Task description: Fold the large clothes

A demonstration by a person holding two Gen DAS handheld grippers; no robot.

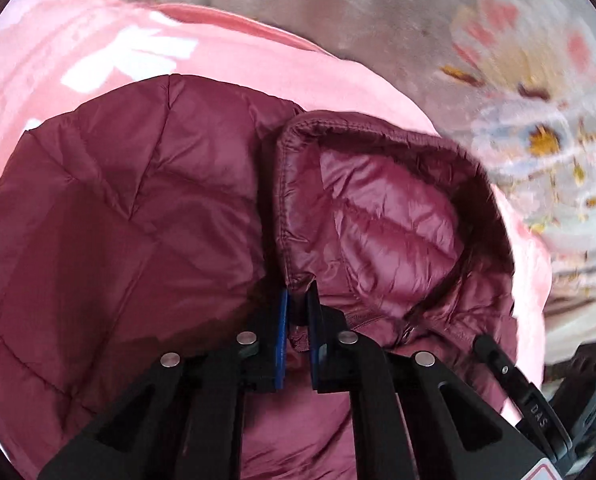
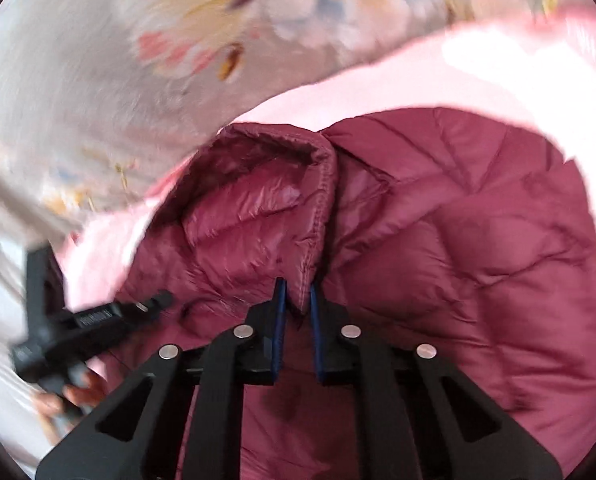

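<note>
A maroon quilted puffer jacket (image 1: 138,208) fills the lower part of both views (image 2: 477,260) and lies over a pink garment (image 1: 258,56). My left gripper (image 1: 297,292) is shut on the stitched hem of the jacket's hood (image 1: 377,216). My right gripper (image 2: 296,286) is shut on the other hem edge of the same hood (image 2: 258,208). The two grippers are close together: the right one shows at the lower right of the left wrist view (image 1: 513,380), the left one at the left of the right wrist view (image 2: 98,320).
The pink garment (image 2: 417,76) spreads under the jacket on a grey floral bedcover (image 1: 517,100), which also shows in the right wrist view (image 2: 178,40). A hand (image 2: 78,392) holds the left gripper's handle. The background is motion-blurred.
</note>
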